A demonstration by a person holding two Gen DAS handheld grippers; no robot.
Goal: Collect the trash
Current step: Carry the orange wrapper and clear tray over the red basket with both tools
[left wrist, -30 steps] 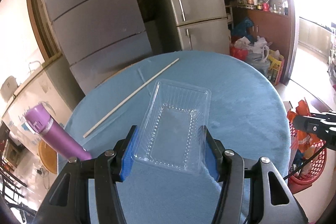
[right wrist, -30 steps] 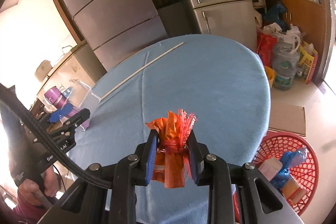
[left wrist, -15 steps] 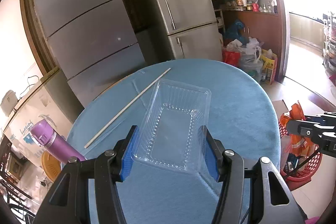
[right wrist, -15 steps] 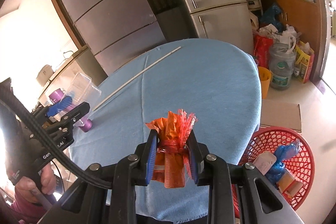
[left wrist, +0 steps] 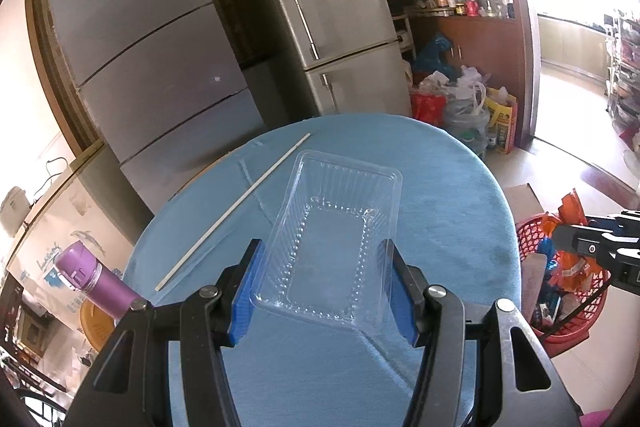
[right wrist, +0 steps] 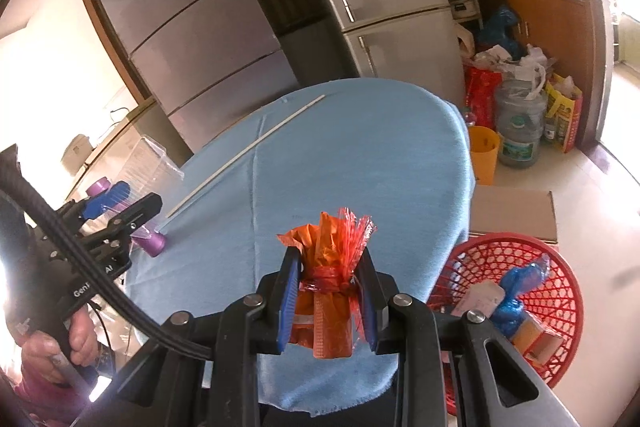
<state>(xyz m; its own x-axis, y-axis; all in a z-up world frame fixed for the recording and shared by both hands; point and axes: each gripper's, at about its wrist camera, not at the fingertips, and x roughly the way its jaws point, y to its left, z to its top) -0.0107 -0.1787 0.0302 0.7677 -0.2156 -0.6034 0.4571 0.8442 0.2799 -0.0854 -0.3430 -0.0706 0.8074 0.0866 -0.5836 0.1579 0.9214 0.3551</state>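
Left tongs (left wrist: 324, 291): clamped on the clear plastic tray (left wrist: 334, 247), my blue pads pressing its two long walls near the end closest to me.
Tray handling: I judge it light, thin and springy; the walls would buckle under a hard squeeze and the smooth plastic could slip, so the ribbed sides below the rim look the safest hold.
Tray contents: nothing in it that I can see; it hangs above the blue-covered counter (left wrist: 440, 187).
Right tongs (right wrist: 328, 303): nearly together, pinched on the orange wrapper (right wrist: 330, 267) at its tied waist, the frilled top poking up past the pads.
Wrapper handling: soft, crinkly and very light, I reckon; the bunched middle is the firmest place to grip.
Red basket (right wrist: 560, 267): on the floor, low and to the right of my right tongs, beside the counter; it holds a blue crumpled bag, a pale carton and small boxes.
Left on the counter: a long white stick (left wrist: 236, 207) ahead-left of my left tongs, and a purple bottle (left wrist: 96, 283) at the near-left edge.
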